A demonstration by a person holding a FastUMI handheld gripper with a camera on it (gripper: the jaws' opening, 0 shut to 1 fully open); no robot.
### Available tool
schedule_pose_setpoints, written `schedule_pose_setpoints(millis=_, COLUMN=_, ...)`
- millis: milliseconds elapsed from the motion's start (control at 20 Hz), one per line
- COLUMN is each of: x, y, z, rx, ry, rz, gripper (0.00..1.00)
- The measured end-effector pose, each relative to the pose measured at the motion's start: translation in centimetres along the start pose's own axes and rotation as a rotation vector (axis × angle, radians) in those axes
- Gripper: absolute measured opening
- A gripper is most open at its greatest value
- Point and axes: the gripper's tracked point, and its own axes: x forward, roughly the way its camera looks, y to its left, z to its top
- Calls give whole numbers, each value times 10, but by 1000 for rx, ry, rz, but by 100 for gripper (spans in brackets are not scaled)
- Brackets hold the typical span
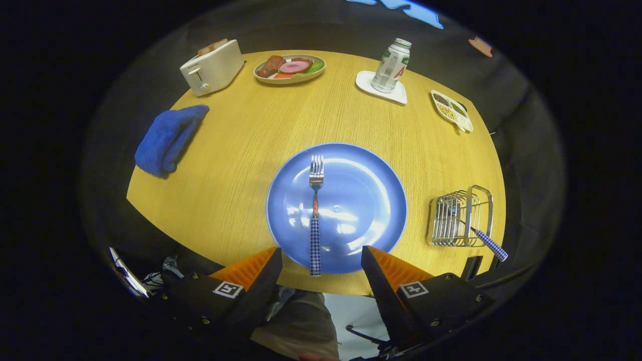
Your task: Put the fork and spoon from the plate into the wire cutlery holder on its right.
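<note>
While hovering over the near edge of the counter [241, 150], gripper [321, 258] spread wide, holding nothing, fingers either side of the fork's handle end without touching it. Fork [315, 220] lying on the blue plate [366, 200], tines pointing away, checked handle reaching over the plate's near rim, between the fingers. Wire cutlery holder [461, 218] well to the right of the plate, near the counter's right edge, already carrying the spoon [489, 243], whose checked handle sticks out toward the near right. Farther off: blue cloth [168, 138] at the left, toaster [211, 67] with bread in its slot at the far left, dish of food [290, 68] beside it, can [392, 65] upright on a white coaster [381, 89], divided tray [451, 111] of small bits at the far right.
</note>
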Motion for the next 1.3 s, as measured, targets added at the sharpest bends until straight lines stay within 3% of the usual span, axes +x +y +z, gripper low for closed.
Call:
schedule_pose_setpoints(millis=300, x=29, y=6, z=-5, rx=73, ry=33, rz=10, gripper=96)
schedule_pose_setpoints(millis=400, x=34, y=7, z=-7, rx=84, ry=56, rz=15, gripper=89)
schedule_pose_setpoints(millis=450, x=40, y=7, z=-9, rx=86, ry=70, rz=18, gripper=76)
schedule_pose_setpoints(millis=500, x=43, y=6, z=-11, rx=87, ry=85, rz=15, gripper=70)
schedule_pose_setpoints(millis=700, x=56, y=7, z=-13, rx=85, ry=105, rz=13, gripper=69)
schedule_pose_setpoints(millis=800, x=53, y=10, z=-11, rx=86, ry=121, rz=17, gripper=20)
schedule_pose_setpoints(millis=1050, x=68, y=8, z=-11, rx=69, ry=139, rz=28, gripper=22)
schedule_pose_setpoints(millis=1100, x=55, y=10, z=-10, rx=56, ry=159, rz=32, gripper=5)
schedule_pose_setpoints(millis=1300, x=55, y=9, z=-11, rx=28, ry=169, rz=41, gripper=5)
